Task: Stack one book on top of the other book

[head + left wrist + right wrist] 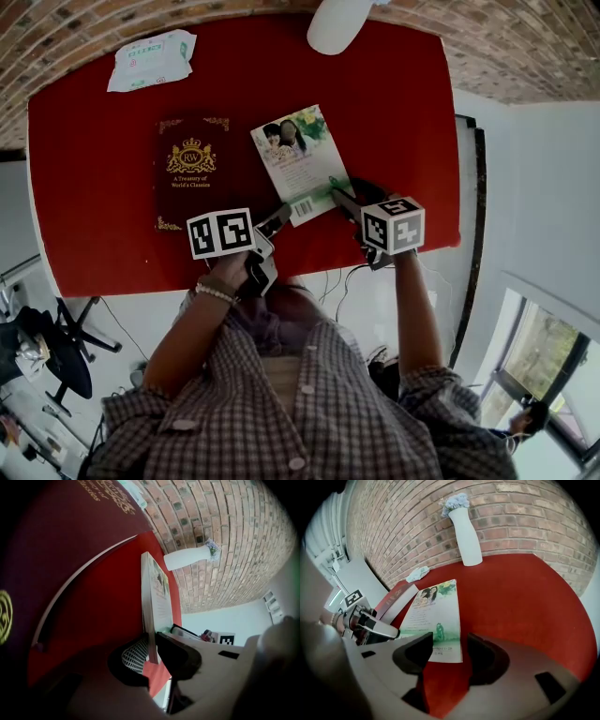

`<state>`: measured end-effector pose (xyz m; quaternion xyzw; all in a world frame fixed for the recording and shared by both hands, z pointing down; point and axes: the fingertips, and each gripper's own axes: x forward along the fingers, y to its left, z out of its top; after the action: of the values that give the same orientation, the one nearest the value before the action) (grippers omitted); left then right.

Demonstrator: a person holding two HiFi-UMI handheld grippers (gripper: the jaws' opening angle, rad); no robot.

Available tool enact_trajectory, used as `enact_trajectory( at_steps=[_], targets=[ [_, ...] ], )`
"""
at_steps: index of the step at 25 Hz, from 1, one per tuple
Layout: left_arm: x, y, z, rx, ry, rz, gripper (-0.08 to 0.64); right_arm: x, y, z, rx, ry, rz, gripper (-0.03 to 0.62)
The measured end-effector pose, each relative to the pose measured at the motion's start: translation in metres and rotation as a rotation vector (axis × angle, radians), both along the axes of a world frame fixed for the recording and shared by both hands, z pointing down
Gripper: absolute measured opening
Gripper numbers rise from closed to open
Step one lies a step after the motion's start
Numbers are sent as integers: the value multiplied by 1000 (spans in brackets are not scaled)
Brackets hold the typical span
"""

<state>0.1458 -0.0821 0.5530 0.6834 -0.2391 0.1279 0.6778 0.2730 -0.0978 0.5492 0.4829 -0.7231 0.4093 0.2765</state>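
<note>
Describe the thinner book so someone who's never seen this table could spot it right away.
On the red table, two books sit side by side. The thin book is the right-hand one, next to the thick maroon book. It alone has a pale green-and-white photo cover, and the left gripper has its jaws closed on its near corner.
</note>
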Motion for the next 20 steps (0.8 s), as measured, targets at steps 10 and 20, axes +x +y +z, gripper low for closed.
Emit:
enact_trajectory(
  at_steps=[10,20],
  targets=[
    [4,0,1,-11,-4,22,67,7,-2,-2,-61,-91,70,138],
    [6,-6,-3,8,24,-8,80,0,13,-11,-109,-185,80,81]
  ],
)
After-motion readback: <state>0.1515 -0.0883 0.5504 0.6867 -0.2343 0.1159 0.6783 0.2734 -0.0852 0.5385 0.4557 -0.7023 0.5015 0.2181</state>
